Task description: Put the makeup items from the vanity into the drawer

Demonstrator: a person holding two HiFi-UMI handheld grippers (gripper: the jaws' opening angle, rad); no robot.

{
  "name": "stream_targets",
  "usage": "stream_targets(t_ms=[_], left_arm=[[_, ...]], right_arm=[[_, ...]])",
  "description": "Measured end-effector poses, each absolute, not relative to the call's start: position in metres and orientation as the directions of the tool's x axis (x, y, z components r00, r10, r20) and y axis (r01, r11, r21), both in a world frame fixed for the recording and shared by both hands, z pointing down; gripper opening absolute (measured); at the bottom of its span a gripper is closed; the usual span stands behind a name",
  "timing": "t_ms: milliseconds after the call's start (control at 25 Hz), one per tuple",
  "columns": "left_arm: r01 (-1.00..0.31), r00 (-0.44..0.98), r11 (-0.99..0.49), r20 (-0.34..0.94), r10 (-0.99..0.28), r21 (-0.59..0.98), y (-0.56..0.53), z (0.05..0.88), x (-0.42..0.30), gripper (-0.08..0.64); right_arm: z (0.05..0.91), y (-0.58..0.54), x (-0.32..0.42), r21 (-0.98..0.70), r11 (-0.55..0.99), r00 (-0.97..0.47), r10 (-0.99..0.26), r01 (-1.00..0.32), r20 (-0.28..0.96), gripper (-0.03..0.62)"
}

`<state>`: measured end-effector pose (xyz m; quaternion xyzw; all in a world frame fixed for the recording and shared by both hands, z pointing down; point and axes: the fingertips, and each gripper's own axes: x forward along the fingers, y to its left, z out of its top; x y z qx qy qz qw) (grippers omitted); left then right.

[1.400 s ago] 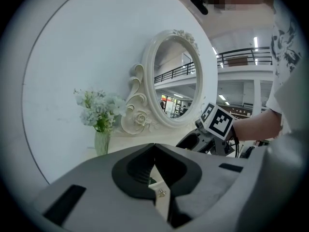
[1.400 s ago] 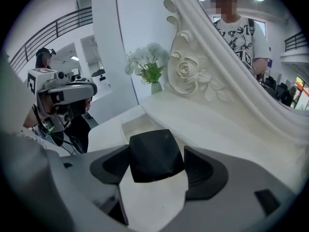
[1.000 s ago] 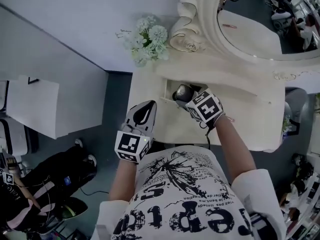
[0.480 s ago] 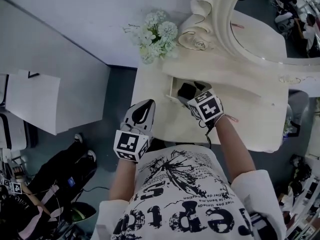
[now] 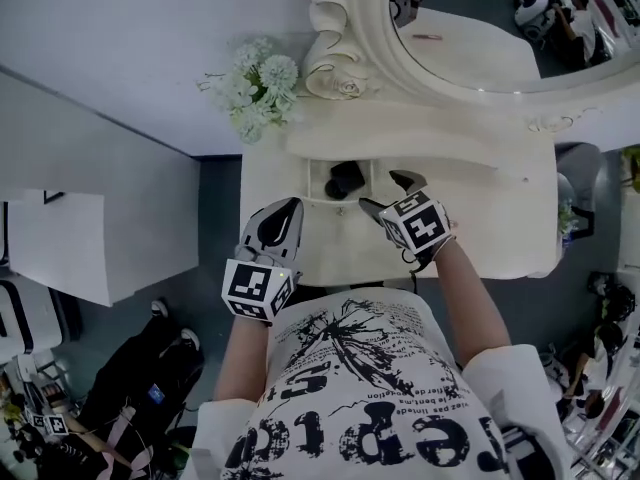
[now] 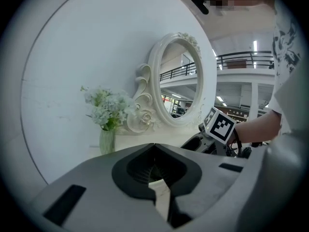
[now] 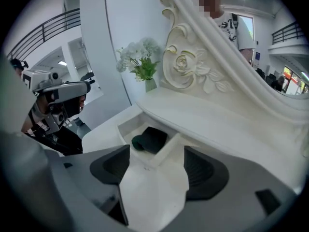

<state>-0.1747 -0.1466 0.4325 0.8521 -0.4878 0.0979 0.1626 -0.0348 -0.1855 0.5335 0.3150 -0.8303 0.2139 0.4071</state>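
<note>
Right claw has backed out of the drawer and released. The dark makeup item it carried a second ago now lies inside the open drawer, apart from both claws. Right jaws are wide apart with nothing between them, over the white table just in front of the drawer. Left claw hasn't shifted: clenched, jaws tip to tip, empty, at the table's front left edge. Flowers and mirror are at the back.
</note>
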Motion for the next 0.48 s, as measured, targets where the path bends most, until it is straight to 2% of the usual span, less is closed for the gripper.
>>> stream_targets(t_ms=[200,480], left_arm=[[-0.815,0.578,-0.55,0.321,-0.75,0.181,-0.156,0.432,-0.132,0.02],[-0.769,0.635,-0.609,0.337,-0.695,0.194,-0.157,0.438,-0.074,0.02]], right_arm=[[0.548,-0.166,0.039,-0.069,0.639,-0.382,-0.367,-0.766,0.848,0.357],[0.585,-0.129,0.121,-0.057,0.598,-0.288,-0.299,-0.799,0.91,0.357]])
